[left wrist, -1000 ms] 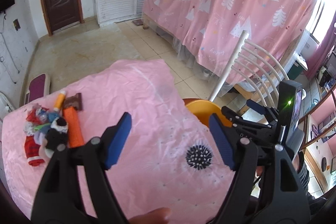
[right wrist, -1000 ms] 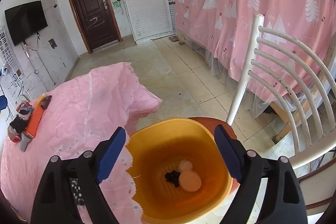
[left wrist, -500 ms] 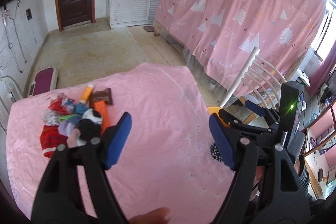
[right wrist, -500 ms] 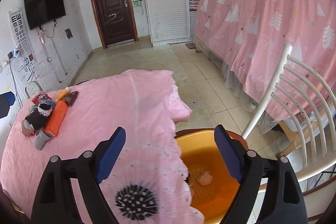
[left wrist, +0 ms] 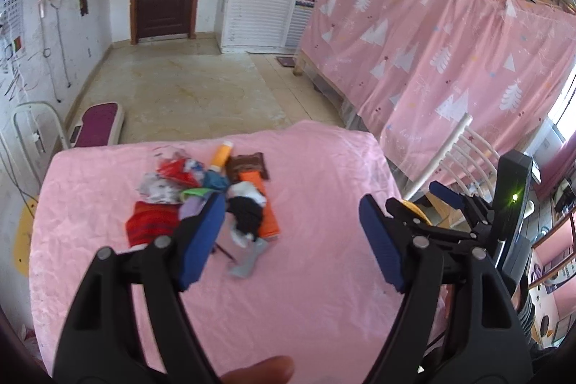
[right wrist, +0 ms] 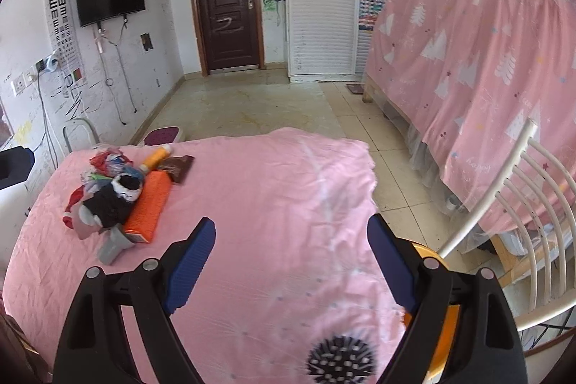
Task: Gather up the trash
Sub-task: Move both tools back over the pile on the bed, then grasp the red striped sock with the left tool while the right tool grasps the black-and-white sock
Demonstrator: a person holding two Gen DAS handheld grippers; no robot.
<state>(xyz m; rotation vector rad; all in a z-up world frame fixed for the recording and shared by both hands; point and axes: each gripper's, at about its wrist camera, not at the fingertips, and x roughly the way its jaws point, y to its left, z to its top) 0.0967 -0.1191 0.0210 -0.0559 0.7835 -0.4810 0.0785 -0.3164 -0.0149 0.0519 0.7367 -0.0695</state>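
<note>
A heap of trash (left wrist: pixel 201 197) lies on the pink-covered table (left wrist: pixel 324 189): crumpled wrappers, a black wad, an orange box (right wrist: pixel 149 204), a yellow tube (right wrist: pixel 155 158), a brown packet (right wrist: pixel 179 168) and a grey scrap (left wrist: pixel 248 261). My left gripper (left wrist: pixel 289 236) hangs open over the table, its left pad beside the heap, nothing between the pads. My right gripper (right wrist: pixel 291 261) is open and empty over the cloth, right of the heap (right wrist: pixel 108 193). An orange basin (right wrist: pixel 444 319) shows at the table's right edge, mostly hidden behind the right finger.
A white slatted chair (right wrist: pixel 525 204) stands to the right beside the basin. A bed under a pink curtain (right wrist: pixel 468 60) fills the right side. Bare tiled floor (right wrist: pixel 252 103) lies beyond the table, with a purple-topped stool (left wrist: pixel 97 125) at the left.
Both views have swung left, away from the orange basin and onto the table. The trash heap has come nearer and more central; the basin has slid to the right edge.
</note>
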